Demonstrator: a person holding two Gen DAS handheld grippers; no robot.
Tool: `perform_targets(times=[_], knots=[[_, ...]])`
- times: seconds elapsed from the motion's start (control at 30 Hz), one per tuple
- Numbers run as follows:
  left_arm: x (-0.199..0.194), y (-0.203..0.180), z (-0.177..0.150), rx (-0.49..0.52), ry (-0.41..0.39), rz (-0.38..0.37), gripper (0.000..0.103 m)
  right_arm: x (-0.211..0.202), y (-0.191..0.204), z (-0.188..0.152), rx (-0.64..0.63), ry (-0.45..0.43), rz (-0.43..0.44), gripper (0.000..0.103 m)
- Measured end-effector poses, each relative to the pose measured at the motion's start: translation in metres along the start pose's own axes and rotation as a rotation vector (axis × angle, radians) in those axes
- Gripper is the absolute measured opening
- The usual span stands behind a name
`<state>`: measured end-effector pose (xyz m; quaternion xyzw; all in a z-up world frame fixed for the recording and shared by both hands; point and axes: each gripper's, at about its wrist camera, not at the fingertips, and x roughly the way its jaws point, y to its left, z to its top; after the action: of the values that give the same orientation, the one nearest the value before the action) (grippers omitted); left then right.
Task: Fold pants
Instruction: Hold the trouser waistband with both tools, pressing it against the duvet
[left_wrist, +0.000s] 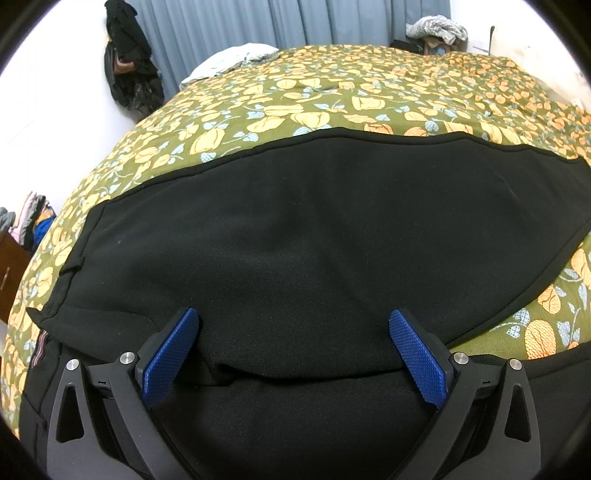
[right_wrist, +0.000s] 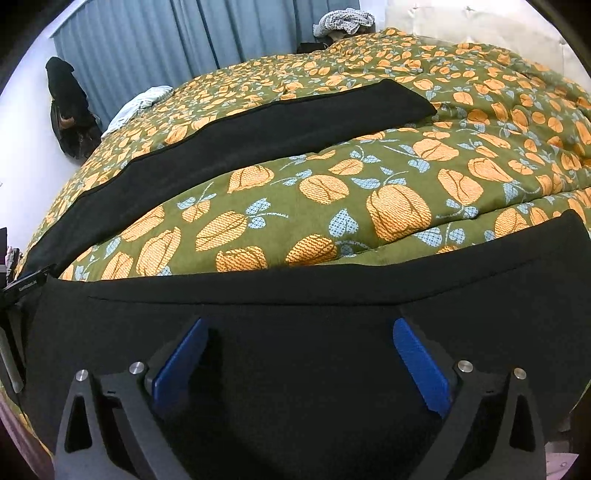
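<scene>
Black pants (left_wrist: 314, 229) lie spread flat on a bed with an olive bedspread (left_wrist: 295, 99) printed with orange flowers. My left gripper (left_wrist: 293, 315) hovers open over the wide near part of the pants, where a fold edge of the cloth runs between its blue pads (left_wrist: 173, 354). In the right wrist view one leg (right_wrist: 258, 136) stretches away to the upper right, and the other leg (right_wrist: 480, 288) lies across the near edge. My right gripper (right_wrist: 301, 325) stands wide open above that near leg. Its pads (right_wrist: 421, 365) press on nothing.
The bedspread (right_wrist: 332, 192) shows bare between the two legs. A blue-grey curtain (left_wrist: 258, 22) hangs behind the bed. Dark clothes (left_wrist: 129, 62) hang on the left wall. A pale cloth (left_wrist: 236, 59) and a patterned heap (left_wrist: 436, 27) lie at the far side. Wooden furniture (left_wrist: 11, 266) stands left.
</scene>
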<state>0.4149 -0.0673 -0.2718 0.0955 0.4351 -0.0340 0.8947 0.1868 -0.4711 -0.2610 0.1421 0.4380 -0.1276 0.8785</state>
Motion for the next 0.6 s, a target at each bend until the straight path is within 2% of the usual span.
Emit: perform_targets(times=[0.6], knots=[[0.0, 0.0001, -0.0002, 0.0, 0.0, 0.0, 0.103, 0.0014, 0.0042, -0.0007, -0.008, -0.003, -0.014, 0.102]])
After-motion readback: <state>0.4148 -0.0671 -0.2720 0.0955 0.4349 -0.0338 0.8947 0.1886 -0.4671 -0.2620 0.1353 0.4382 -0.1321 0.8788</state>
